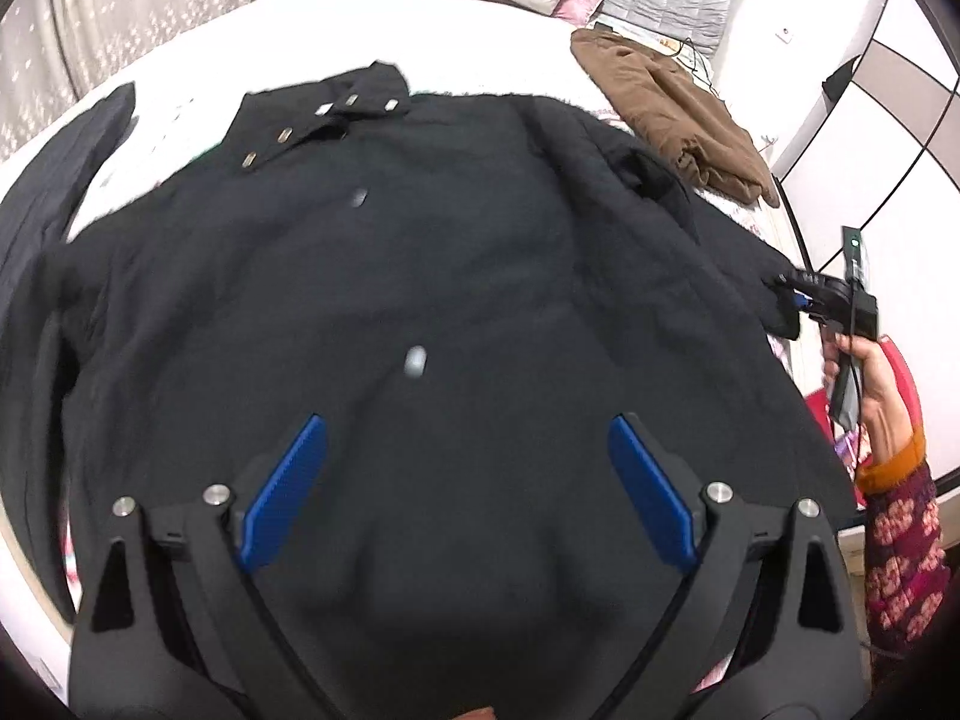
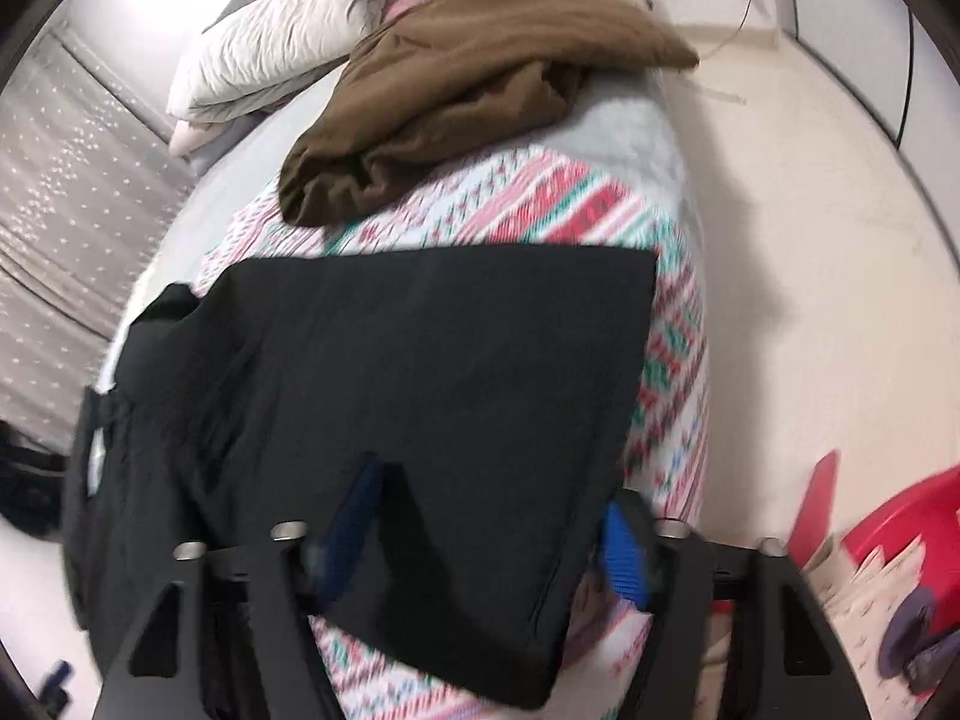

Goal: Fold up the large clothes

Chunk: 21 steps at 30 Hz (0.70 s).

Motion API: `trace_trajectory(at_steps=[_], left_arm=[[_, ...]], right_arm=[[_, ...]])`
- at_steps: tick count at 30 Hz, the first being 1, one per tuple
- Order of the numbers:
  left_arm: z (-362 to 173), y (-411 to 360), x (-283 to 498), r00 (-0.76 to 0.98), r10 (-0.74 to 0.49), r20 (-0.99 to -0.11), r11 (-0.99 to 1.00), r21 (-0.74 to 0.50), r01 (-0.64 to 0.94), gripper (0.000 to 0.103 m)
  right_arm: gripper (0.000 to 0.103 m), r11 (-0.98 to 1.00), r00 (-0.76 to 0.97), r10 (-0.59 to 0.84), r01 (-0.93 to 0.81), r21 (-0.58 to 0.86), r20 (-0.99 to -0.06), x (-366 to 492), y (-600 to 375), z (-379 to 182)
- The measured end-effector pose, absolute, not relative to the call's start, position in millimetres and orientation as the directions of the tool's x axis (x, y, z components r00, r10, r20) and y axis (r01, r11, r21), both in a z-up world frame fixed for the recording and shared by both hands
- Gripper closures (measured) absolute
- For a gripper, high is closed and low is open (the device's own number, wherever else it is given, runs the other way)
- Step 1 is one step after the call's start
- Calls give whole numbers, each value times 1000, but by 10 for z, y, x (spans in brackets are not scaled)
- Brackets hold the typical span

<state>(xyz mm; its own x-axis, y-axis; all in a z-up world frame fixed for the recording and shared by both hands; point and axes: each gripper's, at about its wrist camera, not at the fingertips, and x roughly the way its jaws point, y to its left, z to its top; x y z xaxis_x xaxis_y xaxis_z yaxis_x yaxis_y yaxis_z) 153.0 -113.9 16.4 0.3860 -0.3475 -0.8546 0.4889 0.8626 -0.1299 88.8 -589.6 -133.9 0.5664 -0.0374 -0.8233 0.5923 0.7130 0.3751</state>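
**Left gripper wide over the coat, right gripper at its edge**

The left gripper hangs with its blue pads spread wide above the middle of the black coat, nothing between them and no pad touching the cloth. The coat lies spread flat on the bed, its collar with metal snaps at the far left. The right gripper shows at the right side of the left wrist view, held in a hand with a patterned sleeve, its tip at the coat's right edge. From its own camera, a flat part of the coat runs between the right gripper's pads, which stand well apart; motion blur hides whether they press the cloth, so a hold cannot be told. Beneath the coat there lies a striped bedspread. A crumpled brown garment sits farther up the bed, apart from the coat, with folded pale bedding beyond it at the far end
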Motion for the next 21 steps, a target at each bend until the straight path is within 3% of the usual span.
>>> trace_trajectory(at_steps=[1,3,6,12,17,19,21], left_arm=[[173,-1249,1636,398,-352,-847,858,-123,498,8],[197,-1464,1842,435,-374,-819,848,-112,518,8],[207,-1772,2120,477,-403,-781,834,-99,542,9],[54,-2679,2647,500,-517,-695,777,-136,614,37],[-609,-3365,2864,381,-588,-714,713,-235,660,46],[-1031,-3540,2853,329,-558,-761,711,-234,664,46],[-1138,-3564,2794,361,-546,-756,714,-194,673,46]], right_arm=[[92,722,568,-63,594,355,-821,907,-5910,-1292],[93,731,607,-80,575,368,-791,910,-5981,-1116],[94,776,640,-247,580,248,-727,923,-6074,-564],[94,789,655,-494,614,22,-572,1092,-6326,457],[94,762,598,-592,635,-132,-540,1393,-6470,361],[94,757,590,-594,641,-130,-547,1382,-6495,170],[94,766,591,-562,636,-94,-579,1299,-6519,-52]])
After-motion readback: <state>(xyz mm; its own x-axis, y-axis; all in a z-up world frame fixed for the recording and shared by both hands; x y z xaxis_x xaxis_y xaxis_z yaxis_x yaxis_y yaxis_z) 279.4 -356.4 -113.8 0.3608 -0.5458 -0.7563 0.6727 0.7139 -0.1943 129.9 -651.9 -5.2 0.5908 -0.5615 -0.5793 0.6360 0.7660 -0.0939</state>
